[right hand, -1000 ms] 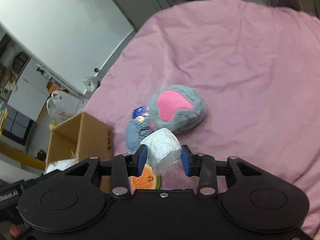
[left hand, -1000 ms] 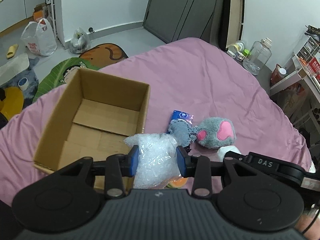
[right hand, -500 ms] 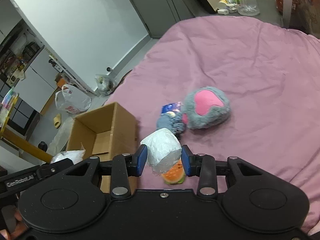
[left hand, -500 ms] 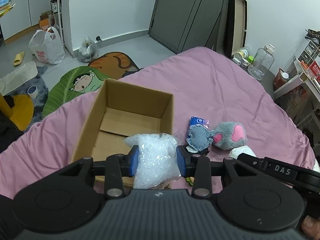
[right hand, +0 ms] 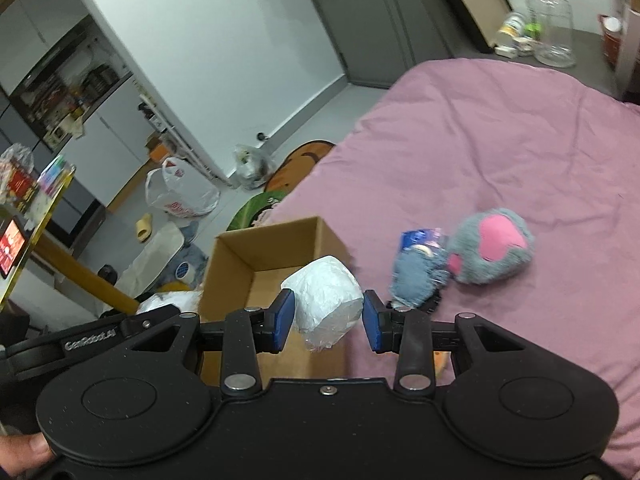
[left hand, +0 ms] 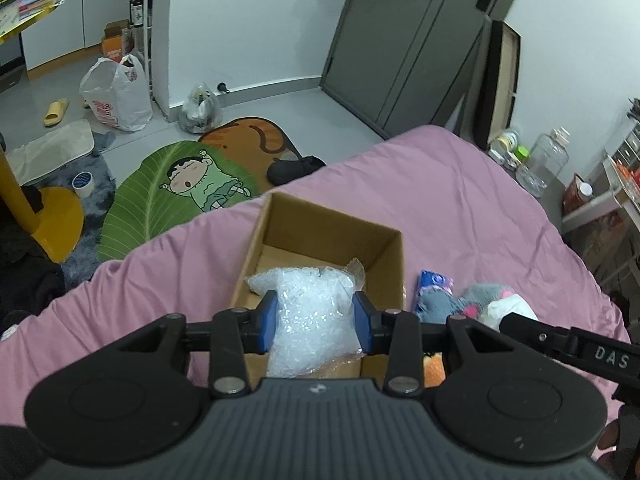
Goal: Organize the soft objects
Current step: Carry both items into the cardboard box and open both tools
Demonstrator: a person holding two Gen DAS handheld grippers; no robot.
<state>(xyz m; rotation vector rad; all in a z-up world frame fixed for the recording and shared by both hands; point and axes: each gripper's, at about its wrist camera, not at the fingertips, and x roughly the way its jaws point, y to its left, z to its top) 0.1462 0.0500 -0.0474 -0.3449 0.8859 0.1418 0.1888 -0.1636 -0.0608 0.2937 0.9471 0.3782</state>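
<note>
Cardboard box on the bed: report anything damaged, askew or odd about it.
Nothing stands out. The cardboard box sits upright and open on the pink bedspread, walls intact, bottom flaps flat, nothing visible inside; its near part is hidden behind the bubble wrap bundle.

Clear bubble-wrap bundle [left hand: 314, 312] and white paper wad [right hand: 326, 304] above open cardboard box [left hand: 384, 256]

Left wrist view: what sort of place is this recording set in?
Most likely a bedroom in a lived-in flat. A bed with a pink sheet fills the foreground, cartoon floor mats lie beside it, and a grey door stands behind. The cardboard box sits on the bed.
</note>
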